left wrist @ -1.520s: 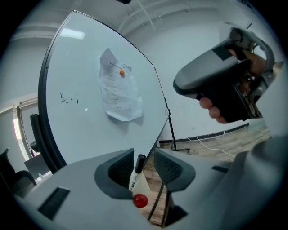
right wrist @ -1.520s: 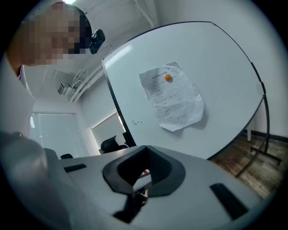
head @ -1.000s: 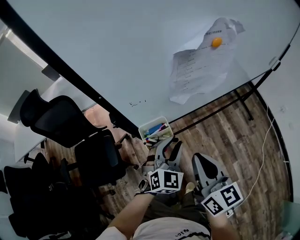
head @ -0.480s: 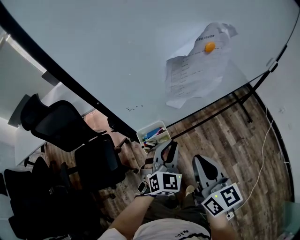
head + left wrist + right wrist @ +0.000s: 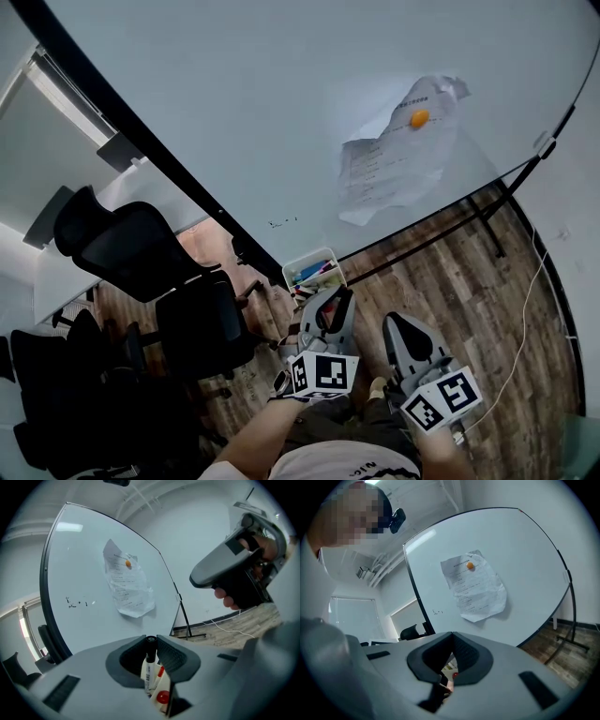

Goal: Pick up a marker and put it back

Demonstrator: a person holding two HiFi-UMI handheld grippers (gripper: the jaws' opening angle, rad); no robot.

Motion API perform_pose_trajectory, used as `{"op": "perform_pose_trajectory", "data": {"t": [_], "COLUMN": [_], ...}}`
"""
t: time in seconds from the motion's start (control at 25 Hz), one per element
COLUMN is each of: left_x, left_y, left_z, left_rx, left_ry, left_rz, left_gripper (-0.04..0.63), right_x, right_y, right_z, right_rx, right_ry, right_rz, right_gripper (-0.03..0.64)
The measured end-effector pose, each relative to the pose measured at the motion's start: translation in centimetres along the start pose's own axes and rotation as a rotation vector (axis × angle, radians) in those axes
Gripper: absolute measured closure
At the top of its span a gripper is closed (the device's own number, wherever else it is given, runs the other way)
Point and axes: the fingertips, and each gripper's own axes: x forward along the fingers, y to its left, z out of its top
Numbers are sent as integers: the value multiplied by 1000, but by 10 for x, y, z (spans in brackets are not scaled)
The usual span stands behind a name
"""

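Here, my left gripper [image 5: 153, 641] clamps a white marker [image 5: 148, 667] between its pads, the black cap at the jaw tips. The marker tray [image 5: 302, 262] sits just beyond those tips. Beside it, my right gripper [image 5: 452, 639] is closed and empty.

Smooth plastic marker [image 5: 148, 671], glossy whiteboard [image 5: 281, 112], crumpled paper [image 5: 394, 164], wooden floor [image 5: 469, 281].

Bright, even room light washed the whiteboard [image 5: 281, 112] pale, with a lamp's glare at its 10 o'clock in the left gripper view, while the chairs [image 5: 131, 253] at 8 o'clock lay murky, fisheye curving bent every edge, and the left gripper [image 5: 152, 641] blurred near the lens.
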Motion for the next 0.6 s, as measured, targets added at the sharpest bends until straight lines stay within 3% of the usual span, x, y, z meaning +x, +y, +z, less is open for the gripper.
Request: {"op": "perform_pose_trajectory", "data": {"t": [0.6], "left_x": [-51], "left_y": [28], "left_z": [64], "left_rx": [-149], "left_ry": [-104], "left_rz": [41], "left_gripper": [518], "right_x": [-10], "right_y": [26], "right_z": [40], "right_rx": [-54], "right_ry": [-14], "right_rz": [51], "right_gripper": [604]}}
